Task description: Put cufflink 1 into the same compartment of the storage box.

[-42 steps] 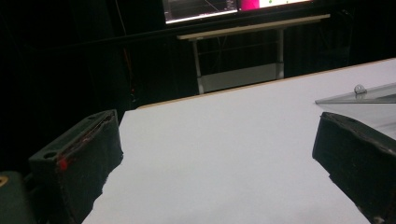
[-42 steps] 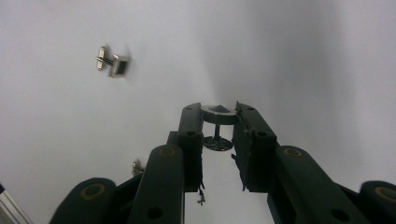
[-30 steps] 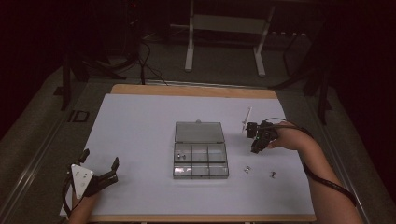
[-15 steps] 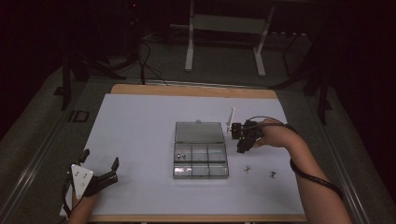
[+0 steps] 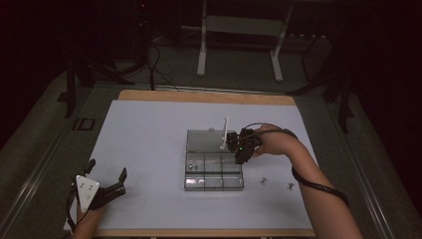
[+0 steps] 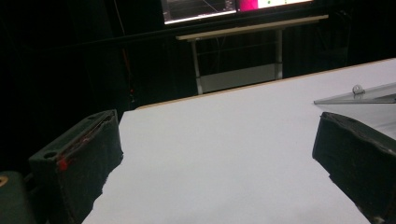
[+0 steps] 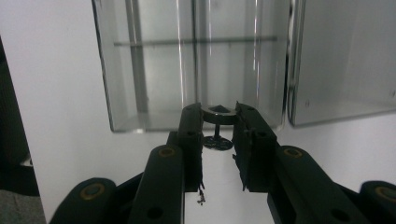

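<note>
Clear plastic box: a compartment organiser (image 5: 214,172) was seen near the middle of the white tabletop (image 5: 149,149), its lid (image 5: 206,140) laid open flat on the far side.
Landmark: every place below was given relative to that box.
Right hand-held gripper: the right hand-held gripper (image 7: 218,122) was held over the box's right edge, jaws clamped on a small metal fastener (image 7: 218,112) with a flat round head above and a second disc below.
Left hand-held gripper: the left hand-held gripper (image 5: 102,181) was rested on the tabletop well to the left of the box and nearer the person, jaws spread apart with nothing between them.
Parts already sorted: two small pieces (image 5: 195,165) were seen in the box's far-left compartment.
Parts left: two more small fasteners (image 5: 263,181) were lying on the tabletop just right of the box, toward the near edge.
Progress: the sorting was judged partly done; one piece was in the grip above the compartments and not yet dropped, and the two loose ones were left to be collected.
Writing: no brand or label could be read on the box or tools; a lit screen (image 6: 233,7) beyond the tabletop was too blurred for its text to be made out.
</note>
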Motion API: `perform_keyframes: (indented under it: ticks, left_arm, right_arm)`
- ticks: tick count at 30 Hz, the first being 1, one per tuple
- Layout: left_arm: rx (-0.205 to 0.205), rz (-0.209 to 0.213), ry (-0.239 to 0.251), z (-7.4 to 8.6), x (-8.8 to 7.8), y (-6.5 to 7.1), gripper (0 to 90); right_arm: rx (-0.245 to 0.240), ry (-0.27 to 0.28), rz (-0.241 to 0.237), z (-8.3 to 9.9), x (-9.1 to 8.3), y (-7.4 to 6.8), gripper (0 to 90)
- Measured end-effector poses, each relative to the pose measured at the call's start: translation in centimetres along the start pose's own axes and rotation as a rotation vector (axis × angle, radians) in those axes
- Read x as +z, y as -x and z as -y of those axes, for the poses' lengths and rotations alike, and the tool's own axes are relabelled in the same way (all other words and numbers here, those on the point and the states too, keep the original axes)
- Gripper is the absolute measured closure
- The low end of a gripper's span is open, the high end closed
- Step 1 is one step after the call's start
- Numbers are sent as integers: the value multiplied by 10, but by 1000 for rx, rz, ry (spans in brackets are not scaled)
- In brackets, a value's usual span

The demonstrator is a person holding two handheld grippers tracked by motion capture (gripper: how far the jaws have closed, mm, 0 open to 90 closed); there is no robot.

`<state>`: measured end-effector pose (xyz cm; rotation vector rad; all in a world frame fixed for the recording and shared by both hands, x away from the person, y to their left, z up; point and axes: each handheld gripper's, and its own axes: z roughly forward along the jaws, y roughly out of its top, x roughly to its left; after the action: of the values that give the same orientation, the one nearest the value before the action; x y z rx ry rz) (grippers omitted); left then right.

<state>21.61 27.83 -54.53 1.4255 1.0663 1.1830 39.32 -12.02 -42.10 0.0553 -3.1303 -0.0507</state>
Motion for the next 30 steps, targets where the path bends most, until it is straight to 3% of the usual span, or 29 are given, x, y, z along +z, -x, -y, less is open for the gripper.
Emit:
perform_keyframes:
  ticks: [8,14,23,30]
  left_arm:
    - [-2,2,-1,0,0,0,24]
    - [-1,3,0,0,0,0,24]
    - [2,4,3,0,0,0,24]
    - [1,5,3,0,0,0,24]
  right_arm:
    - [-48,-2,-3,-22,5,-4,732]
    - [-76,28,-3,-39,5,-6,731]
    - [-119,133,-8,-65,1,-13,732]
    - [-134,233,0,-75,-2,-11,732]
